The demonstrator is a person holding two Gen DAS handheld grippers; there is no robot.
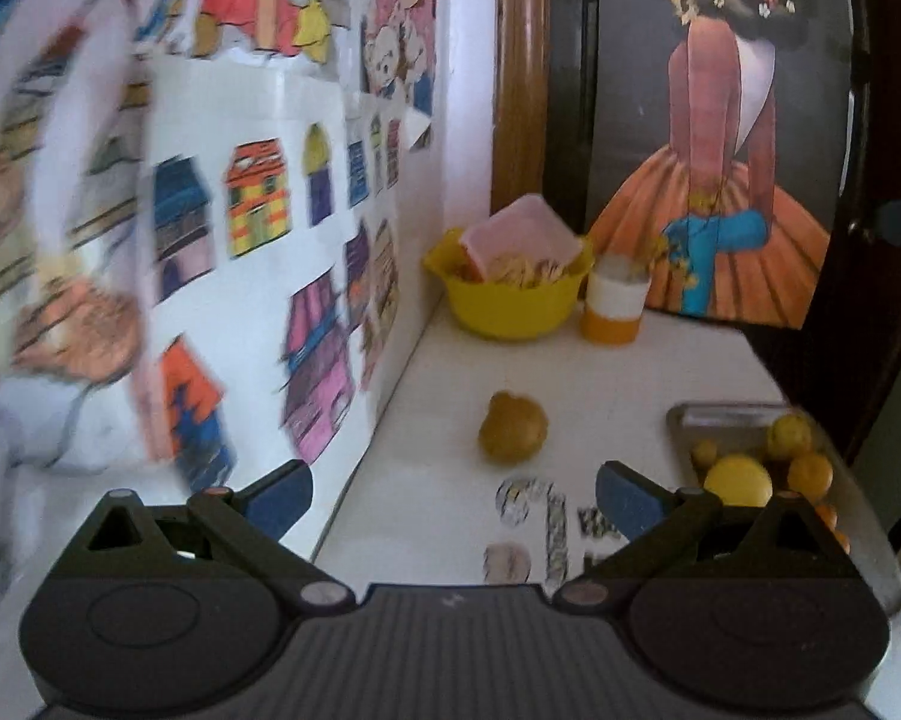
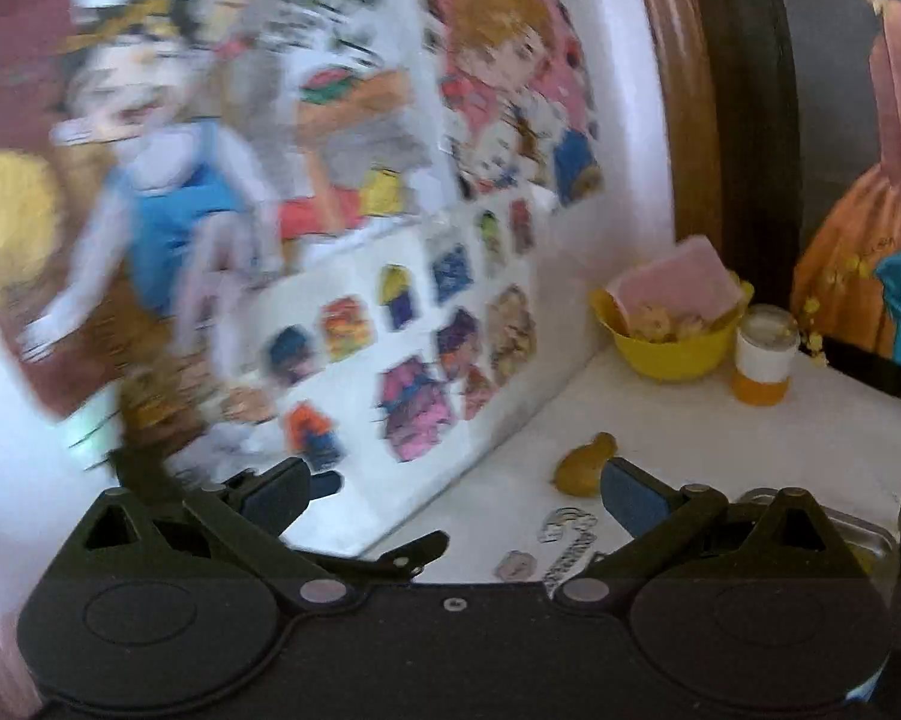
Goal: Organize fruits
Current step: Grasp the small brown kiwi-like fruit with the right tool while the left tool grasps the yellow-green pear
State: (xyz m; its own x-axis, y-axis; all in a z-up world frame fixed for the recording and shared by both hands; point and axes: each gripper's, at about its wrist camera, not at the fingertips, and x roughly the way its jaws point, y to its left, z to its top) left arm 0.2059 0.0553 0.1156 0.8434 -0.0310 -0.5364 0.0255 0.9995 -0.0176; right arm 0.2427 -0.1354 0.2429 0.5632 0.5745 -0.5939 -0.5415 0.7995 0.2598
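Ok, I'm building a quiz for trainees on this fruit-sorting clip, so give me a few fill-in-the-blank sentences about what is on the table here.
1. The brownish fruit lies alone on the white table, outside the metal ____.
2. The bowl at the back of the table is ____ in colour.
3. The orange-and-white container stands right beside the ____.
4. Both the left gripper and the right gripper are ____ and hold nothing.

Missing words: tray; yellow; bowl; open

White wall (image 1: 258, 120) with coloured drawings, wooden post (image 1: 519, 72), white tabletop (image 1: 600, 372)
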